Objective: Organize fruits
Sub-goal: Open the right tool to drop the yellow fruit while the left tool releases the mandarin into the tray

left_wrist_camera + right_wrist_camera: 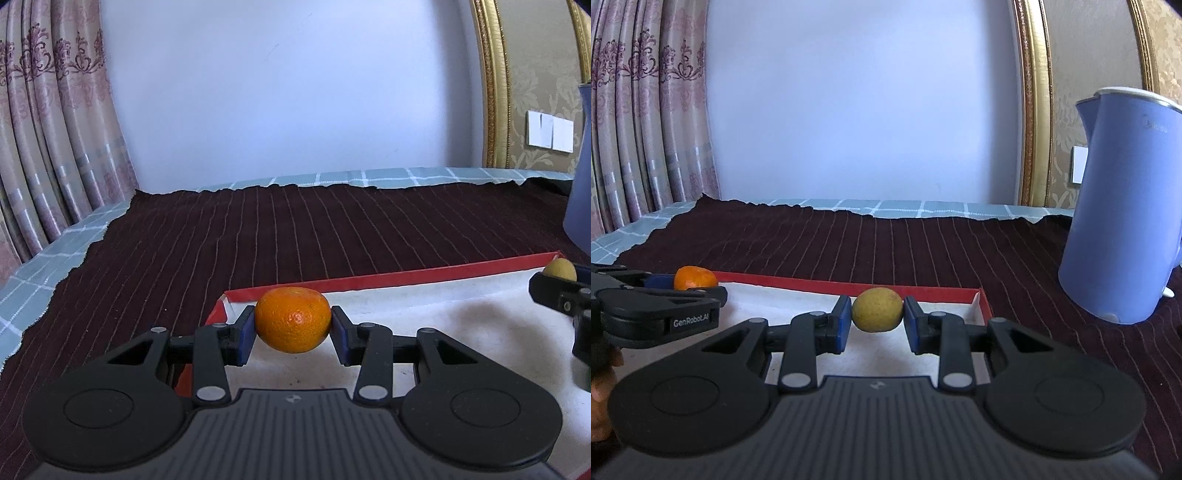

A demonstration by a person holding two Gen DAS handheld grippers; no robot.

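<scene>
My left gripper (293, 325) is shut on an orange mandarin (293, 318), held over the left end of a shallow red-rimmed tray with a white floor (388, 280). My right gripper (877, 317) is shut on a small yellow-green fruit (877, 309), held over the right end of the same tray (980, 302). In the right wrist view the left gripper with the mandarin (694, 277) shows at the left. In the left wrist view the right gripper with the yellow-green fruit (559, 268) shows at the right edge.
The tray lies on a dark maroon striped cloth (295, 229) over a light blue checked cover (37, 273). A tall blue kettle (1123, 206) stands right of the tray. A curtain (48, 129) hangs at the left, a wall behind.
</scene>
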